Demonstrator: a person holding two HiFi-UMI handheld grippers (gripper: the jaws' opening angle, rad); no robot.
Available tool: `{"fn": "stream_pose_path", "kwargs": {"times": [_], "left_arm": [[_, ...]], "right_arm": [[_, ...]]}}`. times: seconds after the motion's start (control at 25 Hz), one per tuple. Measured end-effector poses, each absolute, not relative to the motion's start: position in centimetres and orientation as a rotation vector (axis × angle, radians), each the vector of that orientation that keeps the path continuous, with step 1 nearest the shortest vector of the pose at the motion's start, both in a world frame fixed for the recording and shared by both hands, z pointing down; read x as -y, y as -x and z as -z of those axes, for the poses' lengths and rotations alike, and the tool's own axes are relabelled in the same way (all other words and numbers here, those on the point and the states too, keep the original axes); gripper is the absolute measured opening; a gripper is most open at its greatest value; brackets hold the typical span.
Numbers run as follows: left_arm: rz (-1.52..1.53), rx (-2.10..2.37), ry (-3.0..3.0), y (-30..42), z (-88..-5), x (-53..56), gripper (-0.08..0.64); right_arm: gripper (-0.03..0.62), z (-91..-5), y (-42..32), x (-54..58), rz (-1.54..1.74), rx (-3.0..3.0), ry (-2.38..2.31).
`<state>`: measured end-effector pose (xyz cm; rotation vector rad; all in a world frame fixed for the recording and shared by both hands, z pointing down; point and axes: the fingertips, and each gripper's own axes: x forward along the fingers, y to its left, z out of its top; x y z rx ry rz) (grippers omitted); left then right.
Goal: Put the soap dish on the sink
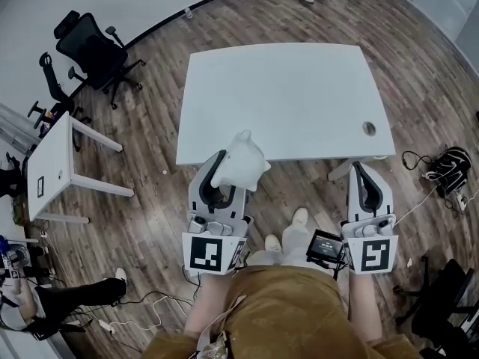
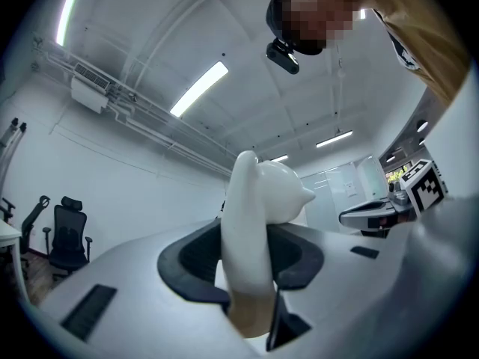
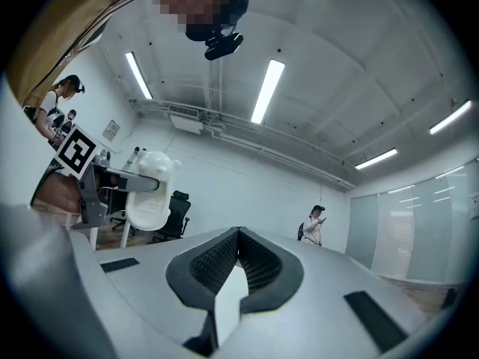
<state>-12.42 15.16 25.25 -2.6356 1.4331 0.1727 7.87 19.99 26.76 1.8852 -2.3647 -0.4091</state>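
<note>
Both hands held out before body, side by side, pointing forward at near edge of white table (image 1: 284, 103).
Left gripper (image 1: 221, 163): jaws clamped on soap dish (image 1: 241, 163), white, animal-shaped, gripped edgewise, standing up out of jaws. Dish in air over table's near edge, not set down.
Right gripper (image 1: 362, 172): jaw tips together, nothing between.
Count: two grippers, one soap dish, one big table, one small white table (image 1: 52, 163) at left, two black office chairs (image 1: 93, 47).
</note>
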Motion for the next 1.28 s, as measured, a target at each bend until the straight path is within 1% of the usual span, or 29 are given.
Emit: {"fn": "stream_pose_path", "kwargs": {"times": [0.32, 0.88, 1.28], "left_arm": [[-0.152, -1.476, 2.619, 11.3, -25.7, -10.7, 0.138], [-0.138, -1.545, 2.564, 4.0, -25.6, -1.7, 0.138], [-0.091, -1.543, 2.581, 4.0, -26.3, 4.2, 0.138]], "right_arm": [[0.006, -26.9, -8.4, -15.3, 0.414, 2.416, -1.824], [0.006, -27.0, -16.8, -5.5, 0.377, 2.467, -1.831], [0.006, -28.2, -16.3, 0.7, 0.315, 2.483, -1.834]]}}
